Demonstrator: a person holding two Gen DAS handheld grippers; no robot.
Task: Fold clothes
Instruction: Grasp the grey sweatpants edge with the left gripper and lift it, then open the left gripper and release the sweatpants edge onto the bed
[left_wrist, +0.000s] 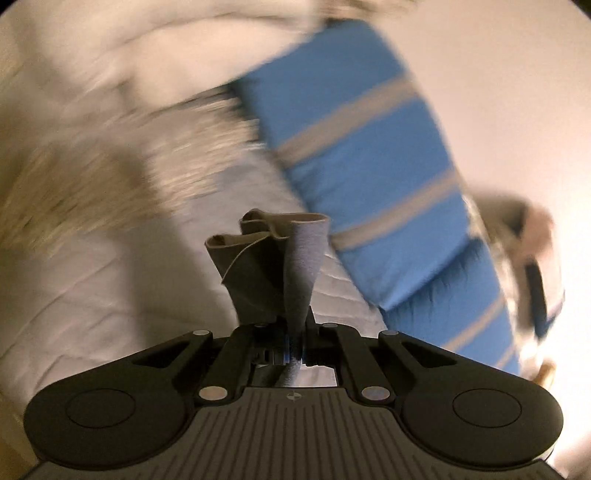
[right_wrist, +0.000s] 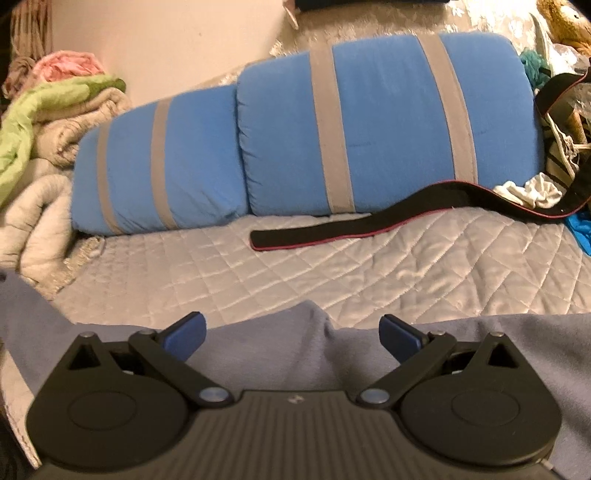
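My left gripper is shut on a bunched fold of grey-blue garment, which sticks up between the fingers; the left wrist view is motion-blurred. In the right wrist view the same grey-blue garment lies spread across the near part of the quilted bed, with a raised crease in the middle. Just above it hovers my right gripper, open wide, its blue pads either side of the crease and nothing between them.
Two blue cushions with grey stripes lie along the back of the bed. A black strap with red edging lies in front of them. Piled blankets and clothes sit at the left; more clutter at the right.
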